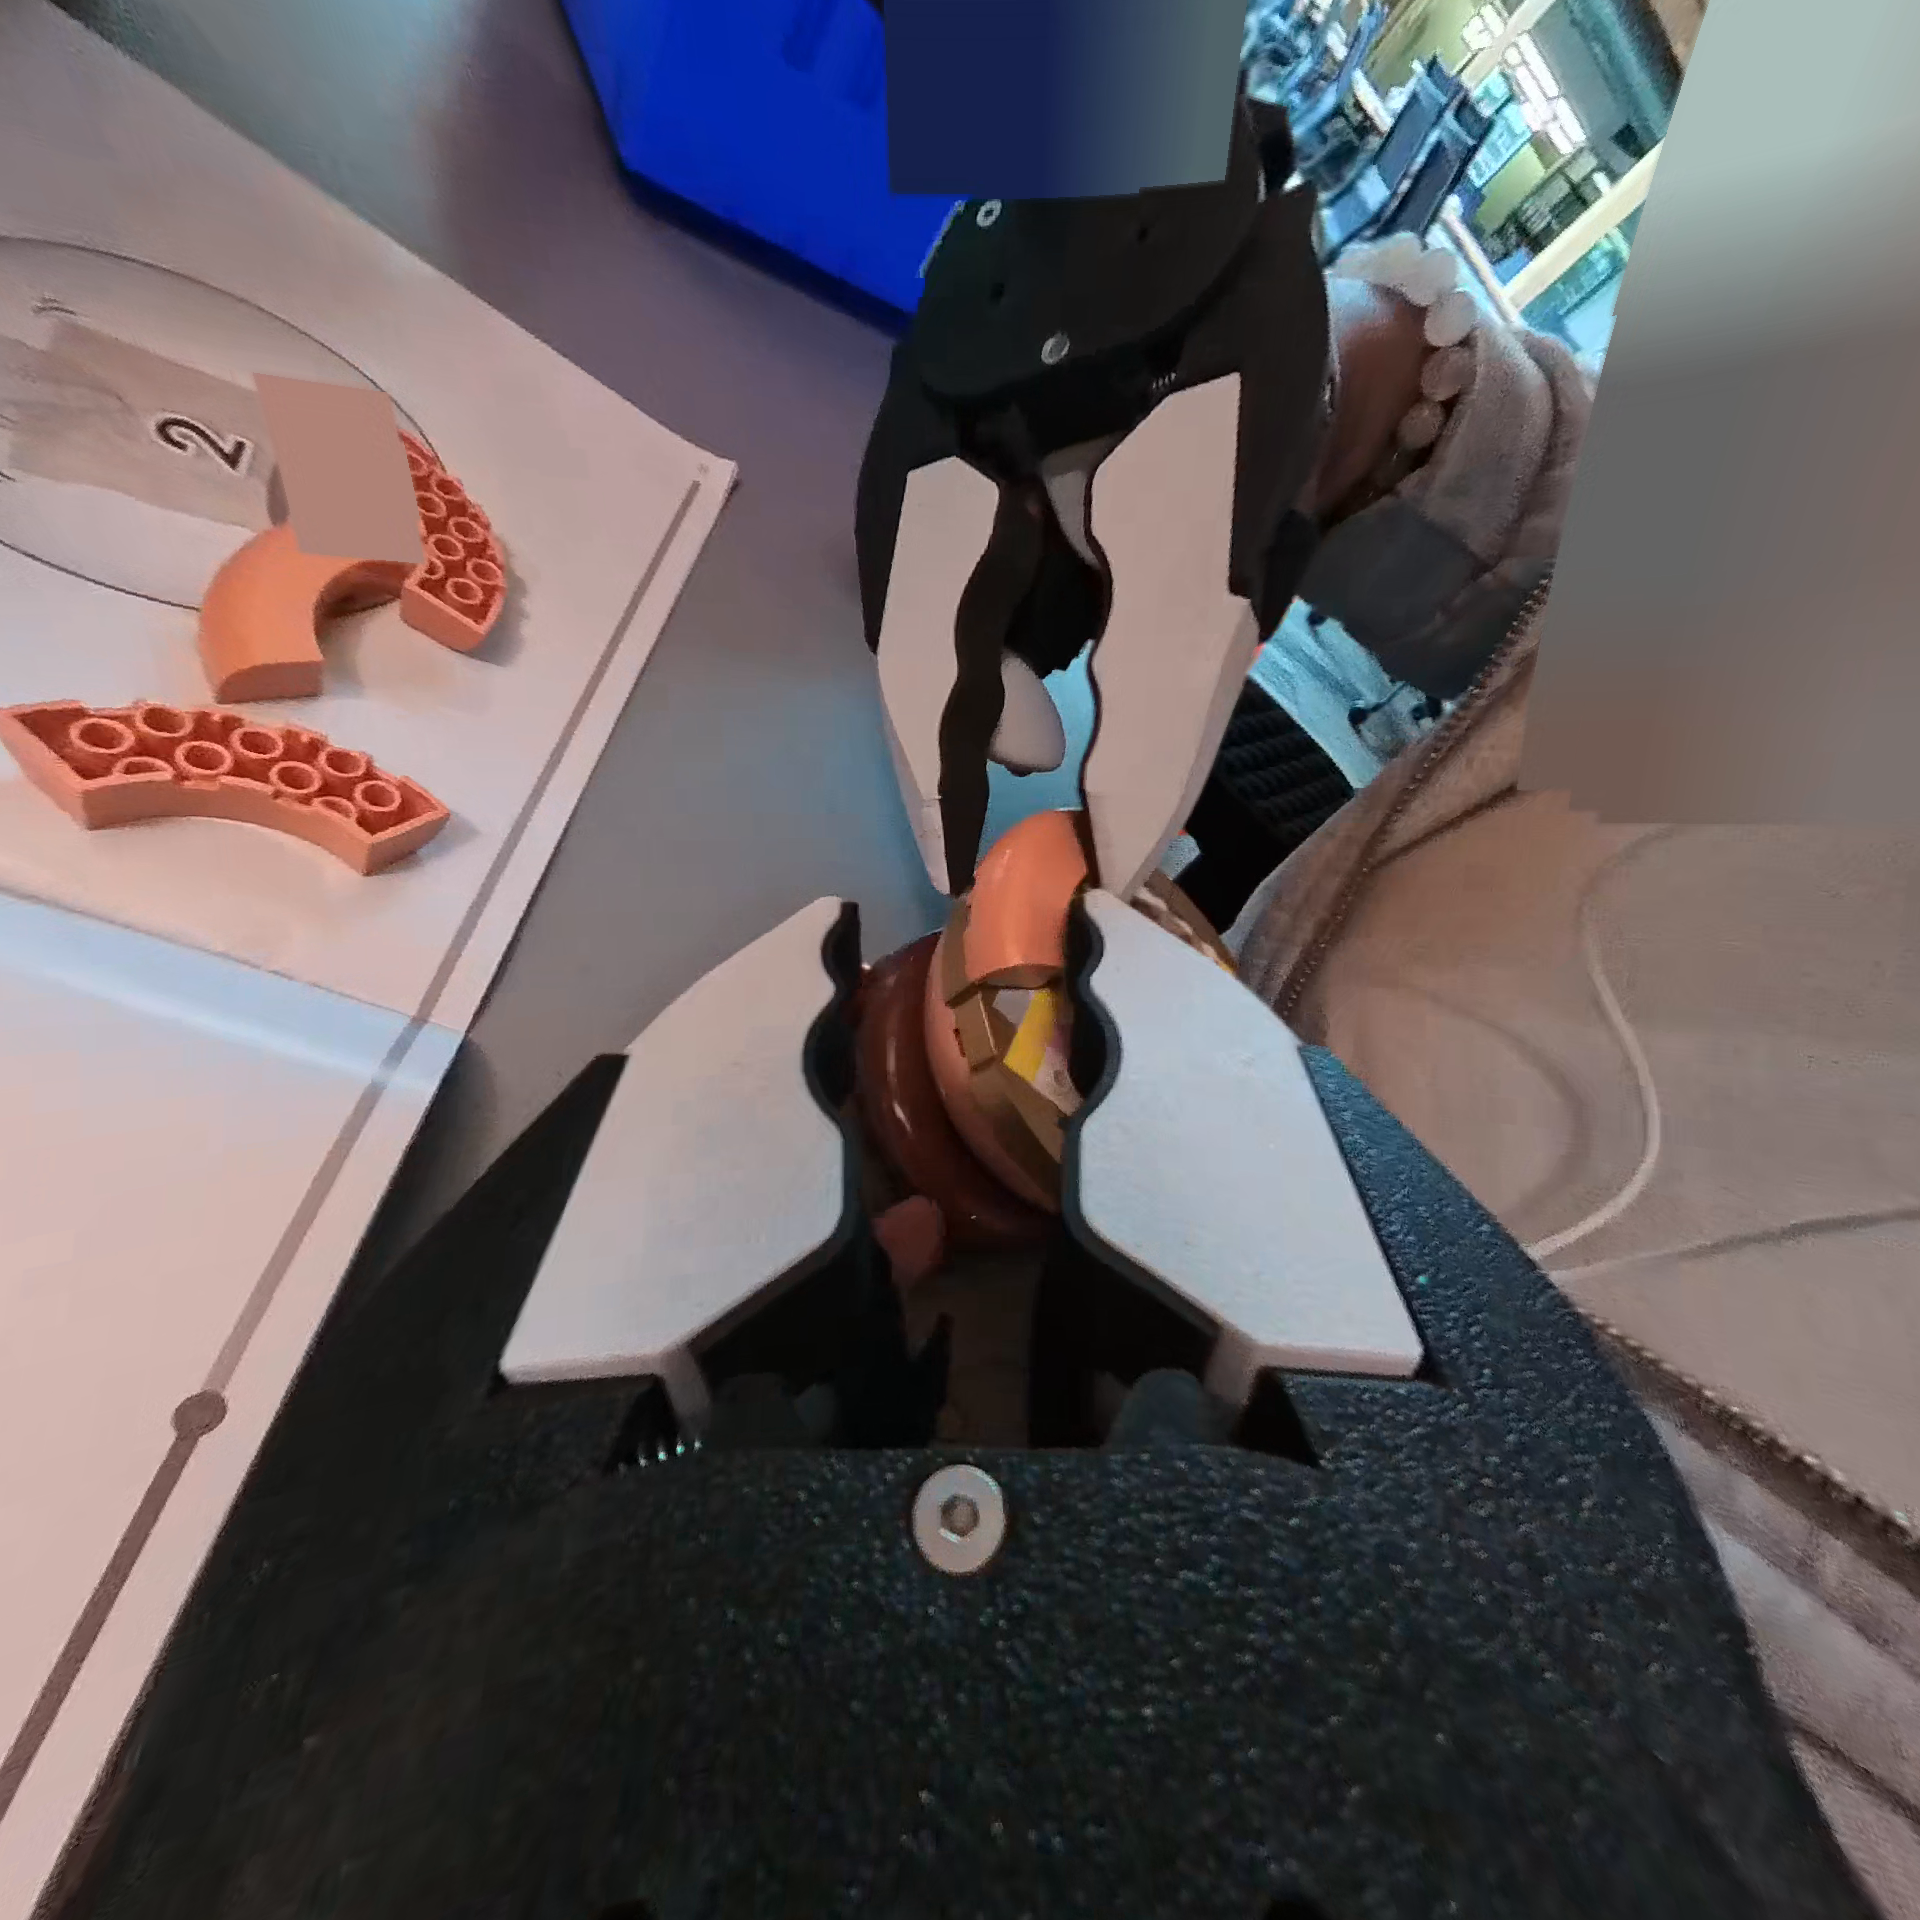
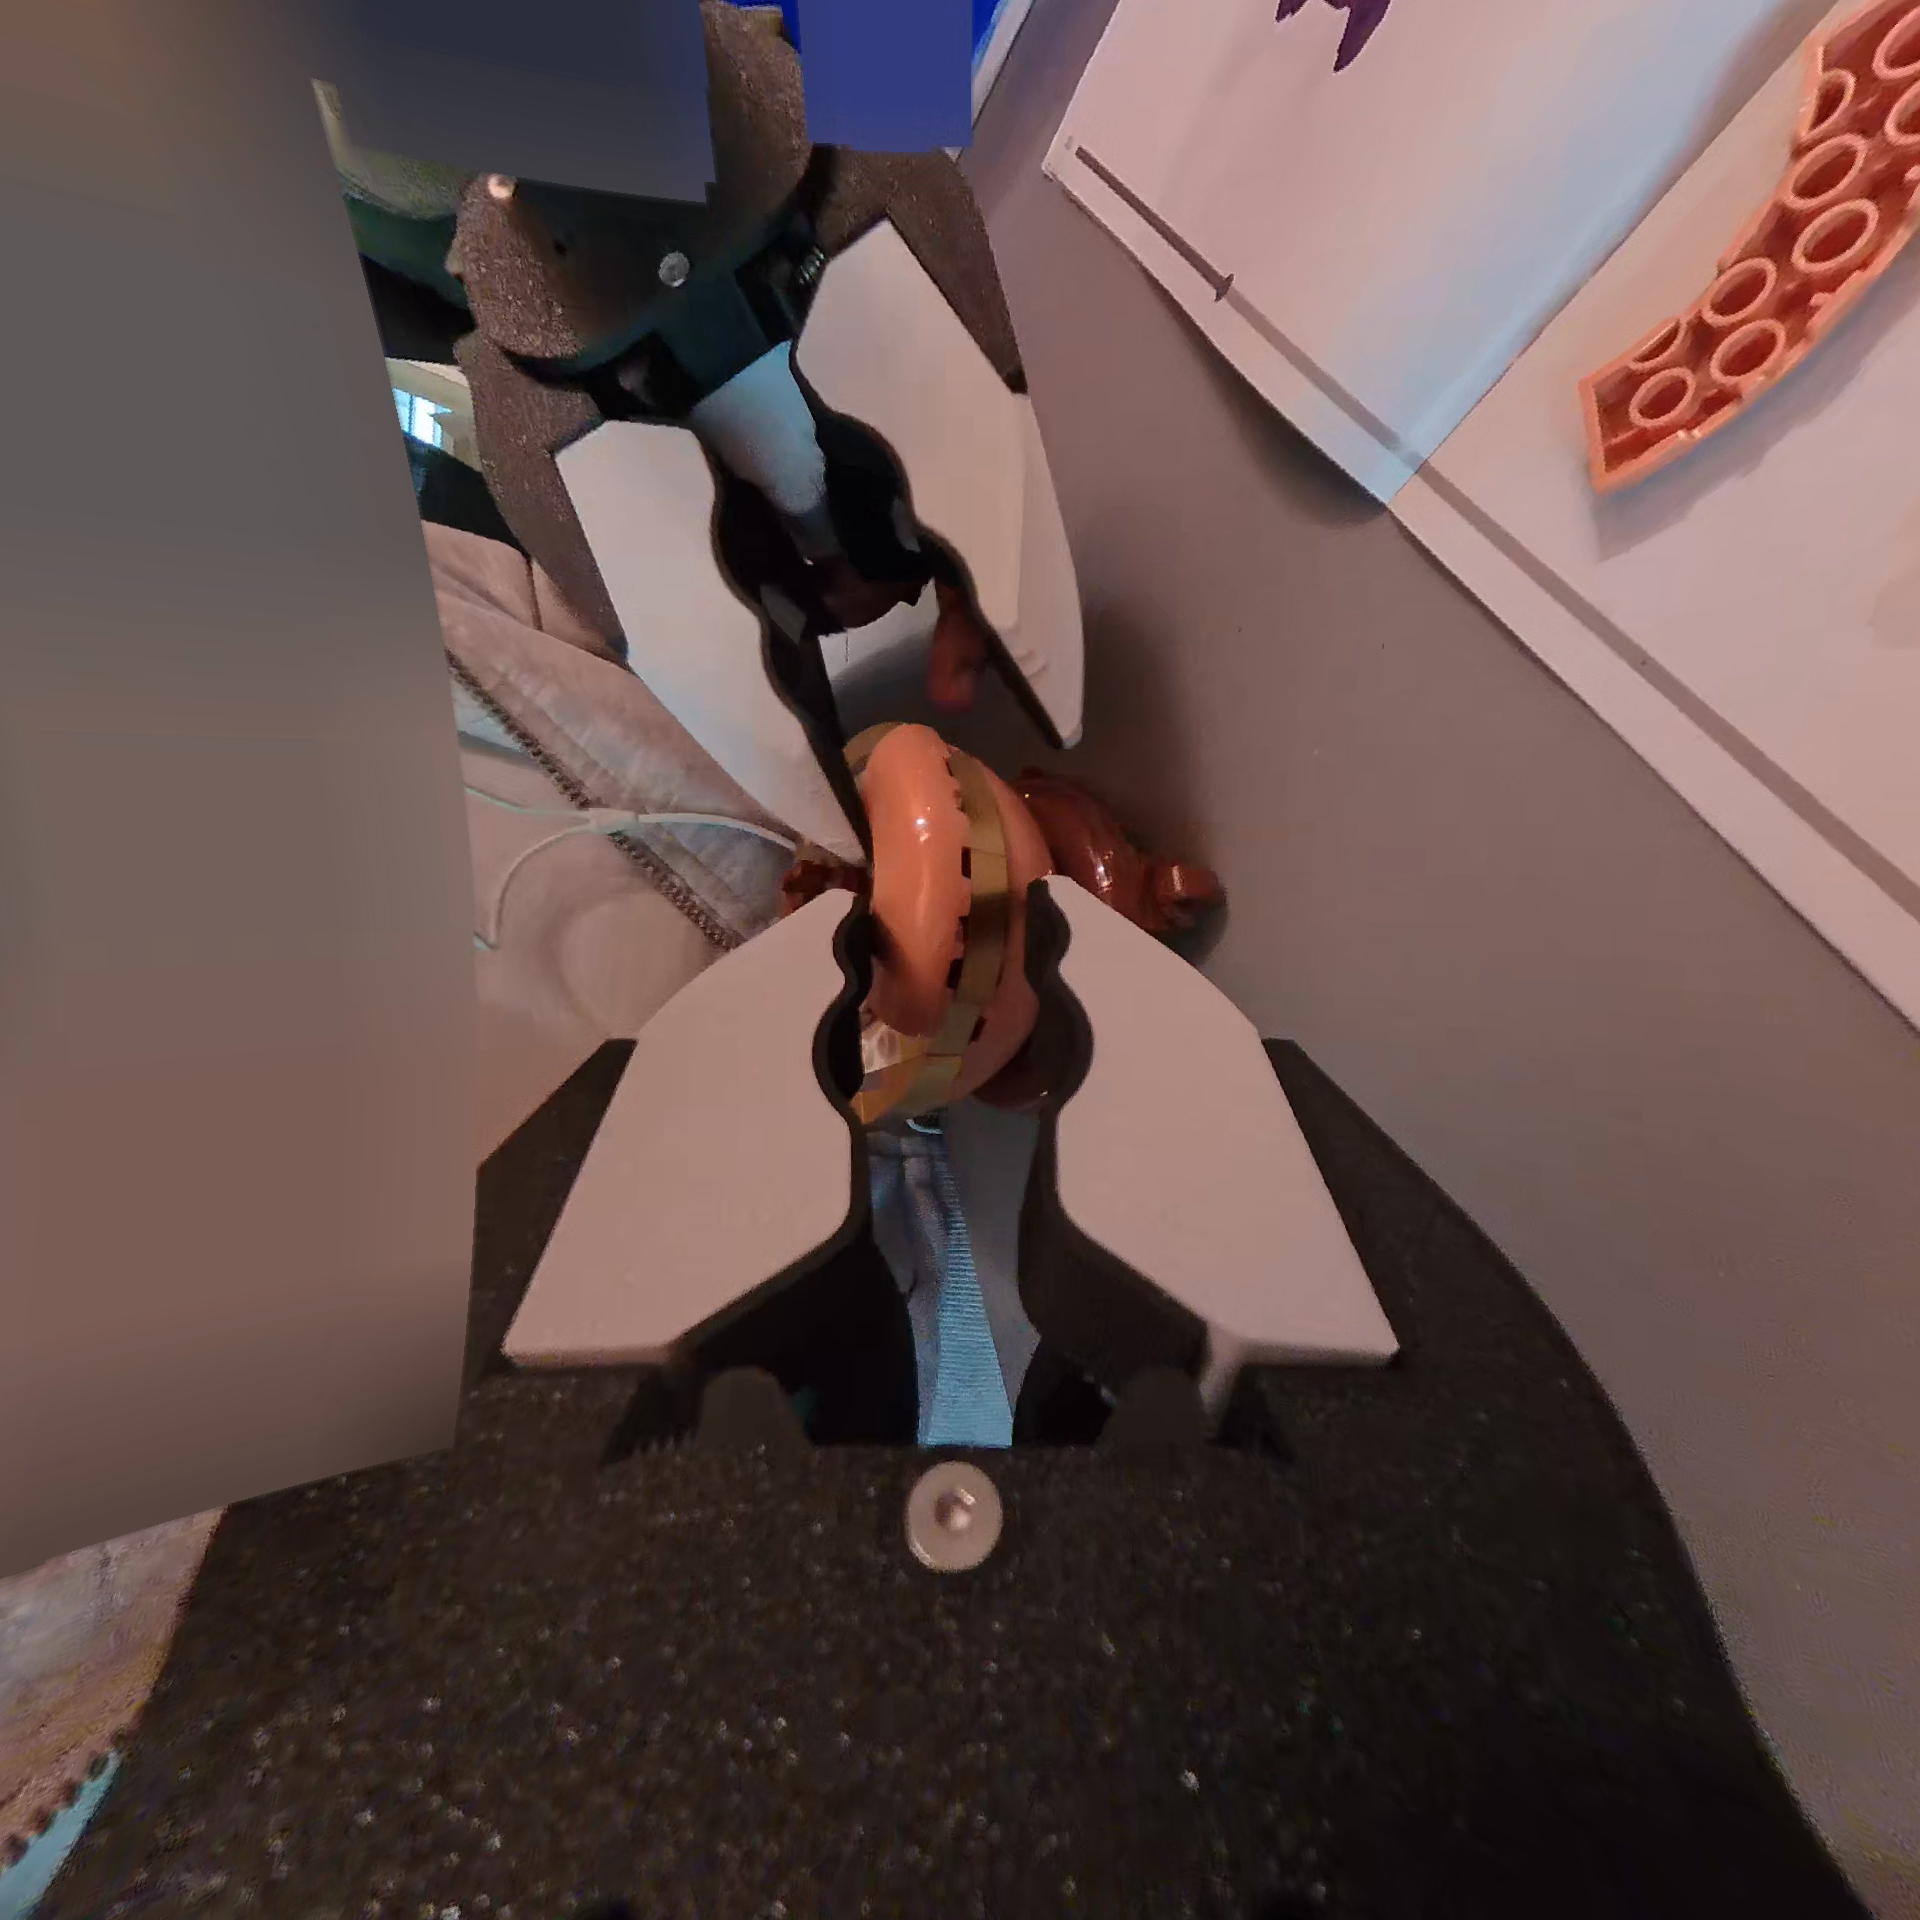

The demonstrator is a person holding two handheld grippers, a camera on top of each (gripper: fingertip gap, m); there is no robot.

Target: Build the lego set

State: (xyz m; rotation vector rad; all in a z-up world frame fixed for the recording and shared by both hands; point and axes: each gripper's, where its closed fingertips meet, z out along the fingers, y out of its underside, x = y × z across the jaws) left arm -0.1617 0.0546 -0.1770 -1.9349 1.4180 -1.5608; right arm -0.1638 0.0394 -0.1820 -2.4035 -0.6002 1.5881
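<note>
Loose curved tan Lego bricks [image 1: 223, 774] lie studs-up on the open instruction booklet [image 1: 540, 582], its printing not legible. Right of it, above the grey table [image 1: 748, 727], the left gripper [image 1: 961, 914] and right gripper [image 2: 940, 894], each nearly closed, together pinch the round tan-and-brown Lego assembly [image 1: 997, 1039].

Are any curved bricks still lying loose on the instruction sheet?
Yes, three curved bricks lie loose on the instruction sheet, left of the tools.

bare grey table [image 1: 748, 727] passable between booklet [image 1: 343, 935] and grippers, 3 loose curved bricks [image 1: 223, 774] obstructing booklet
</note>
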